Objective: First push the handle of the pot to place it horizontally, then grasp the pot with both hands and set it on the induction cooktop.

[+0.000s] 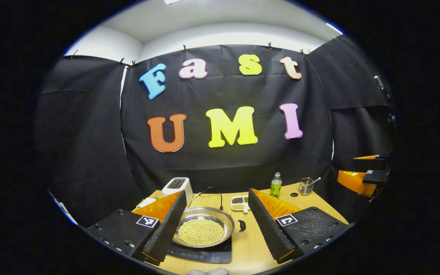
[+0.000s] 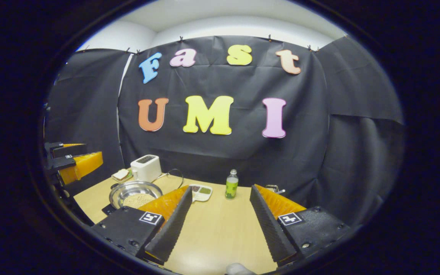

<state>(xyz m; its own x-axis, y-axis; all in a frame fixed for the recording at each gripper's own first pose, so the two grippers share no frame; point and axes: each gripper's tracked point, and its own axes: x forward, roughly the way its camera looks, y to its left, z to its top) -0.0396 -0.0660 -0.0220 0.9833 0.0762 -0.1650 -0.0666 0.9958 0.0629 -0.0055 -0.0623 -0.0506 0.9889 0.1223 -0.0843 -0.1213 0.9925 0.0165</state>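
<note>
On the light wooden table (image 1: 250, 244), the shallow steel pot of yellow beans (image 1: 203, 227) already sits on the black induction cooktop (image 1: 201, 254) ahead of my unclenched, empty left gripper (image 1: 216, 225) and right gripper (image 2: 218, 221), so I judge nothing remains.

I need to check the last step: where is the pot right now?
In the left gripper view the pot sits on the induction cooktop, between that gripper's fingers, with the toaster behind it.

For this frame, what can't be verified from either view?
- Left gripper view: the pot has its left rim and any left handle behind the left gripper's finger.
- Same view: the induction cooktop panel is too small to tell its state.
- Right gripper view: the right gripper's finger hides the pot's right side.
</note>
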